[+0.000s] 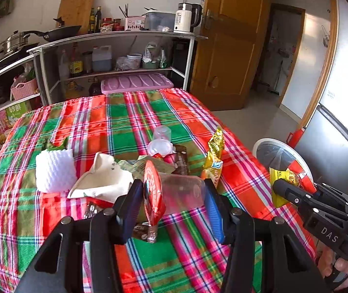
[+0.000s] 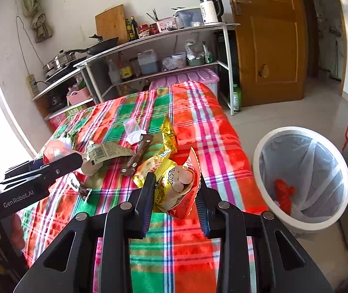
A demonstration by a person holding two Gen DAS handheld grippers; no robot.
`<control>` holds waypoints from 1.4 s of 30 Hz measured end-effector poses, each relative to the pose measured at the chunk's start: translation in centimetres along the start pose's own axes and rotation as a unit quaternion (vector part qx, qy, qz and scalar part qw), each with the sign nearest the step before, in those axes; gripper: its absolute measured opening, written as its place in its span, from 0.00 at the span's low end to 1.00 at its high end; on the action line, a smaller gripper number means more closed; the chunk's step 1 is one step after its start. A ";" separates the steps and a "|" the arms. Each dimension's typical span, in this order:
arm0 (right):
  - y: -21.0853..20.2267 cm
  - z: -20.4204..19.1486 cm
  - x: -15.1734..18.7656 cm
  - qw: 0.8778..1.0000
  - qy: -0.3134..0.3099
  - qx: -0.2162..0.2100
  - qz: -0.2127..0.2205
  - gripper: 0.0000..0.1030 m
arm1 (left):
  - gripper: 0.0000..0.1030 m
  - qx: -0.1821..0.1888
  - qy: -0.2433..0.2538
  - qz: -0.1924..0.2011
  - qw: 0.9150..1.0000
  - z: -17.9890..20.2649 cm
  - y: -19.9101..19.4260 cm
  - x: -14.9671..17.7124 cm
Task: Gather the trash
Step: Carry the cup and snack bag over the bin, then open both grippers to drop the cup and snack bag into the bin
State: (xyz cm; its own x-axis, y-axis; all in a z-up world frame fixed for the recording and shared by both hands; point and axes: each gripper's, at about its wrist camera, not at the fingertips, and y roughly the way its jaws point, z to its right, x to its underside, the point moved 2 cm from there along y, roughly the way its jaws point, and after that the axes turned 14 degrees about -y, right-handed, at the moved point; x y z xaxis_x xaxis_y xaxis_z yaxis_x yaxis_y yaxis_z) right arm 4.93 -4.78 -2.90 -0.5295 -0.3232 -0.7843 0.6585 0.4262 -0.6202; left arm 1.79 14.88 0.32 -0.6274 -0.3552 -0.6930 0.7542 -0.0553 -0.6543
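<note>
My left gripper is shut on a clear plastic cup with a red peeled lid, held just above the plaid tablecloth. My right gripper is shut on a red and yellow snack packet, near the table's right edge; it also shows in the left wrist view. A white trash bin with a clear liner stands on the floor to the right, with a red wrapper inside. More trash lies on the table: a gold wrapper, brown sachets, clear small cups, crumpled paper.
A white foam net lies at the table's left. A metal shelf rack with pans, bottles and a kettle stands behind the table. A purple-lidded box sits at the far edge. A wooden door is at the right.
</note>
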 end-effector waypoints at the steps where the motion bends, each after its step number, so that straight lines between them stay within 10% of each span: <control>1: -0.3 0.6 0.0 1.000 0.003 0.006 0.002 0.31 | 0.50 0.004 0.005 -0.001 1.000 0.6 0.2 -0.1; 24: -5.9 15.8 2.2 0.988 0.089 0.124 0.004 0.31 | 0.50 0.111 0.091 -0.061 0.988 16.7 6.6 -0.1; 42: -0.2 22.7 5.9 0.981 0.112 0.129 -0.090 0.32 | 0.50 0.087 0.118 -0.144 0.979 22.8 14.7 3.6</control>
State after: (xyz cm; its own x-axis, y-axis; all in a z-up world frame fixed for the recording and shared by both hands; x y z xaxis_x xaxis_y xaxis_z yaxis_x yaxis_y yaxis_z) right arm 13.83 -25.94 -7.70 -0.7351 -0.1667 -0.6572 0.6418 0.1412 -0.7537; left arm 15.06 -8.49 -4.92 -0.8306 -0.0765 -0.5516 0.5482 -0.2858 -0.7860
